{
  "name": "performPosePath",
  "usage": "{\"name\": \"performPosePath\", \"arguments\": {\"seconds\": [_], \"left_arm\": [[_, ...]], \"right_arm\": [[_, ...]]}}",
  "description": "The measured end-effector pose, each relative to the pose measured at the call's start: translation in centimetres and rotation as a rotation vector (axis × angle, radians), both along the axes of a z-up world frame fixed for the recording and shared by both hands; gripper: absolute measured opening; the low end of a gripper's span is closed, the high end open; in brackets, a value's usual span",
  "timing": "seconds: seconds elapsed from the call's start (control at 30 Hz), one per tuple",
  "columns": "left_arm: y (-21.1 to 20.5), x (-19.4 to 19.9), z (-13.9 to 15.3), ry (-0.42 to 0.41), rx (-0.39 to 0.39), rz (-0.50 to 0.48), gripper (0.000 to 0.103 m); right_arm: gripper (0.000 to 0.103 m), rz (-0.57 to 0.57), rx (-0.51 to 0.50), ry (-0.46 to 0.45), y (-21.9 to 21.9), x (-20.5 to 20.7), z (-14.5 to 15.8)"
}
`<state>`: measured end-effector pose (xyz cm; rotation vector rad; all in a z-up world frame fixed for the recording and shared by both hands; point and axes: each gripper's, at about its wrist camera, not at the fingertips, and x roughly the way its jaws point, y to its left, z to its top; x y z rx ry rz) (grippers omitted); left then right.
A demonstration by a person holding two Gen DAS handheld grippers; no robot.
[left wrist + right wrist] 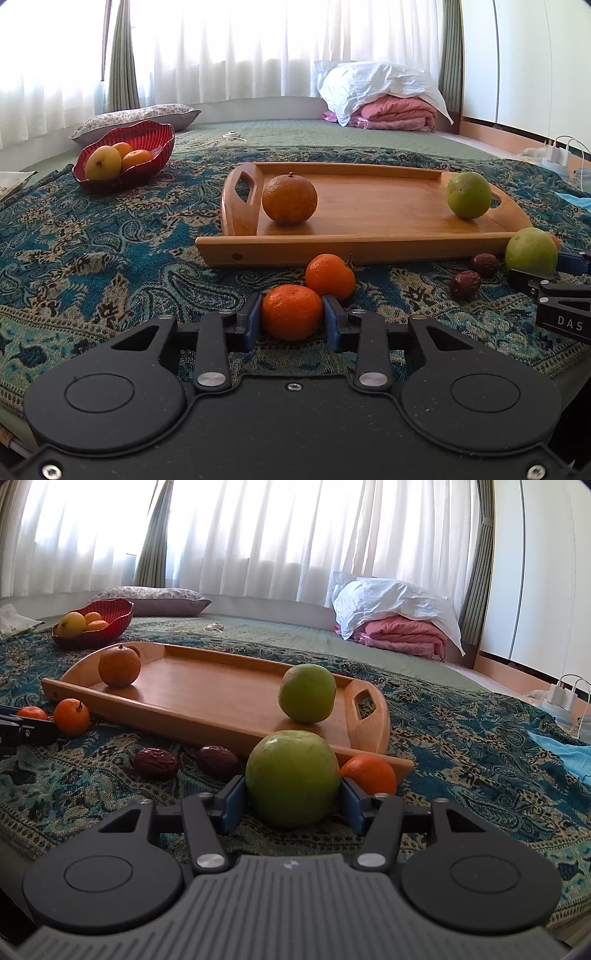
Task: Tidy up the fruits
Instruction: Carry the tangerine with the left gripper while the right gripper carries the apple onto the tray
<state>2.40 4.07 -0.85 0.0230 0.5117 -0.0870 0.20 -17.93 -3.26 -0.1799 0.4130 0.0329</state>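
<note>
My left gripper [291,314] is shut on a small tangerine [291,310] that rests on the patterned cloth, with a blue pad touching each side. A second tangerine [330,275] lies just behind it. My right gripper [291,797] is shut on a large green apple [291,775] on the cloth, close to the near right corner of the wooden tray [207,716]. Another tangerine [371,773] sits right behind that apple. On the tray stand an orange [290,199] at its left end and a green apple [468,195] at its right end.
Two dark dried dates [155,763] [218,760] lie on the cloth in front of the tray. A red bowl [155,162] with fruit in it stands at the far left. Pillows and folded bedding lie at the back, with chargers and cables at the right edge.
</note>
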Motion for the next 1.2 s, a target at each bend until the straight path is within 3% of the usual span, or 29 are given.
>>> {"name": "performPosePath", "arguments": {"seconds": [0.33,0.7,0.83,1.03,1.2], "left_arm": [[-1.0,-0.6,1.5,-0.074,0.038,-0.014,0.032],[-0.9,2.9,5.7,-0.051,-0.004,0.003,0.031],[-0.5,5.5,8.0,-0.041,-0.027,-0.004,0.031],[0.2,11.5,10.4,0.066,-0.088,-0.004,0.031],[0.5,16.6,10.7,0.151,-0.085,-0.015,0.031]], "right_arm": [[0.057,0.019,0.022,-0.036,0.2,-0.8,1.0],[0.057,0.029,0.119,-0.081,-0.1,0.9,5.1],[0.057,0.033,0.153,-0.044,-0.8,3.5,7.3],[0.057,0.049,0.215,0.078,-2.2,9.1,10.3],[0.057,0.005,0.245,0.178,-3.4,13.8,10.9]]}}
